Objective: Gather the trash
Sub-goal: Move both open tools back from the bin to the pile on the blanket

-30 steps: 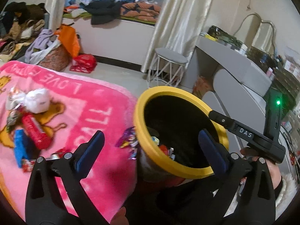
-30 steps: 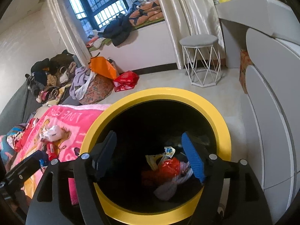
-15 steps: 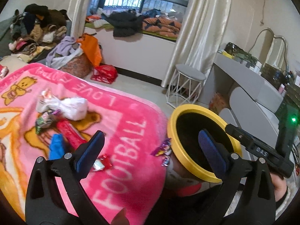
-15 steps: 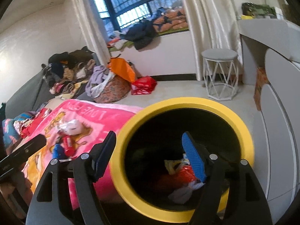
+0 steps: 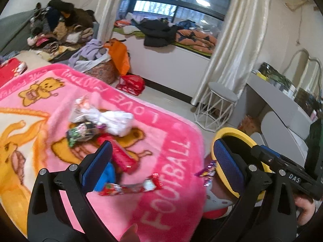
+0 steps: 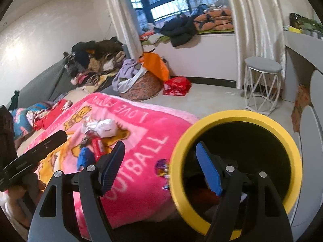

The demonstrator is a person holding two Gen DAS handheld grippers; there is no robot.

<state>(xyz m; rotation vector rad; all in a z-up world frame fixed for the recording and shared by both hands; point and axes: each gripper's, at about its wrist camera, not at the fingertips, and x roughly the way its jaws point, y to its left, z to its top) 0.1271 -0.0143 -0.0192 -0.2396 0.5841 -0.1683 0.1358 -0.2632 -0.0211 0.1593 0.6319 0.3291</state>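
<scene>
Trash lies on a pink blanket [image 5: 165, 147]: a white crumpled wad [image 5: 115, 121], a green-purple wrapper [image 5: 80, 133], a red tube [image 5: 121, 157], a blue item [image 5: 107, 175] and a red-white wrapper [image 5: 131, 187]. A purple candy wrapper [image 5: 208, 171] hangs at the blanket's edge beside the yellow-rimmed bin [image 5: 232, 133]. My left gripper [image 5: 161, 163] is open above the red tube and wrappers, holding nothing. My right gripper [image 6: 160, 168] is open too, straddling the bin's rim [image 6: 234, 117], left finger over the blanket [image 6: 141, 141]. Dark red trash [image 6: 201, 193] shows inside the bin.
A white wire stool [image 6: 262, 84] stands on the floor behind the bin, and a grey desk [image 5: 278, 100] is at the right. A laundry basket [image 6: 139, 84], an orange bag [image 6: 155, 64] and a red bag [image 6: 177, 85] sit beyond the bed. Clothes are piled at the back left.
Both views have swung left, away from the bin's mouth and toward the blanket. The bin has slid to the right in both, and more of the trash on the blanket shows. Both grippers stayed open.
</scene>
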